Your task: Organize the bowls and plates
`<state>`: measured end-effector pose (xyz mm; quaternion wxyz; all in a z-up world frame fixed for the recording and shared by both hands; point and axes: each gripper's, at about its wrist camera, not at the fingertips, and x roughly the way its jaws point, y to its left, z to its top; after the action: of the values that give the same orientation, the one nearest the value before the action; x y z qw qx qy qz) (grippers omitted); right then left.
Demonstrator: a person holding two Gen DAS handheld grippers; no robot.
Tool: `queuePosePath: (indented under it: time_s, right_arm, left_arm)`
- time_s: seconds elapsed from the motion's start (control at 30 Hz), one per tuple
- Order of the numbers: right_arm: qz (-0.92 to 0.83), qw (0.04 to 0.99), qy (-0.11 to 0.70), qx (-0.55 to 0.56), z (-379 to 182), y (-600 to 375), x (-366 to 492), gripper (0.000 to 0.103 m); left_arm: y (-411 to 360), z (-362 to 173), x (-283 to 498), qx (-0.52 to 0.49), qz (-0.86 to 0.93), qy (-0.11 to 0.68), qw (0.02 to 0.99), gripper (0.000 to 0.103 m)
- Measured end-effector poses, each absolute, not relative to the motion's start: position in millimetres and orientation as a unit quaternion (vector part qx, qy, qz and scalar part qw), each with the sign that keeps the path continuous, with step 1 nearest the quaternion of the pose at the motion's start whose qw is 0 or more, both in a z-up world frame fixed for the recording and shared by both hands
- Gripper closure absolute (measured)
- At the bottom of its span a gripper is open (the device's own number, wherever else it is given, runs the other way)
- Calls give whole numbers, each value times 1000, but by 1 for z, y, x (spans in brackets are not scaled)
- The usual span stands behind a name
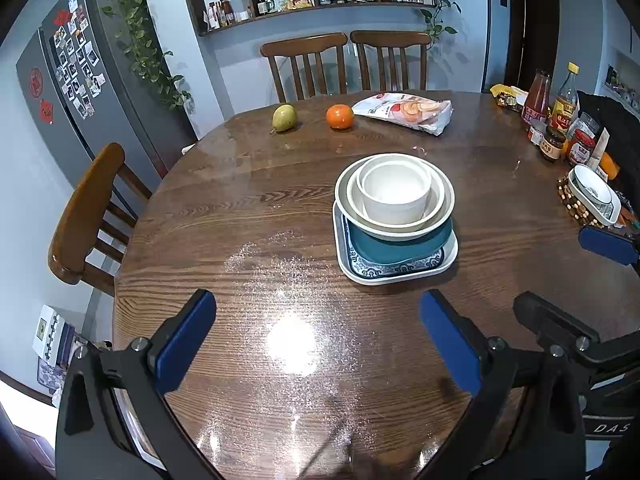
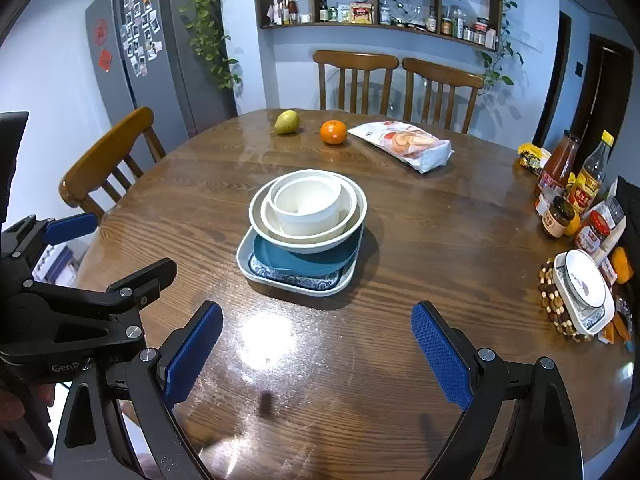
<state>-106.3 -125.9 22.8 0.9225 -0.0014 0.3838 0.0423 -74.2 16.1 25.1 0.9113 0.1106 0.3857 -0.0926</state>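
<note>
Your left tool [image 1: 318,344] and right tool [image 2: 318,352] both hang spread wide over bare tabletop [image 2: 400,240], gripping nothing. Ahead of them the stack [image 2: 306,232] sits mid-tabletop: a small bowl [image 2: 306,208] nested in two wider bowls, on a teal plate [image 2: 296,258], inside a square patterned dish [image 2: 288,280]. That part looks finished to you. One small dish [image 2: 584,284] sits apart at the right edge on a beaded trivet [image 2: 550,300], near the jars; it may be all that is left.
</note>
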Motion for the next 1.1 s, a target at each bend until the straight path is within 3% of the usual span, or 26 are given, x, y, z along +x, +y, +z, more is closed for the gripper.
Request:
queuePosePath:
  time_s: [1.1]
  right_arm:
    - [49, 918, 393, -5, 16, -128, -95, 8]
  left_arm:
    - [19, 20, -64, 108, -90, 398, 907, 1]
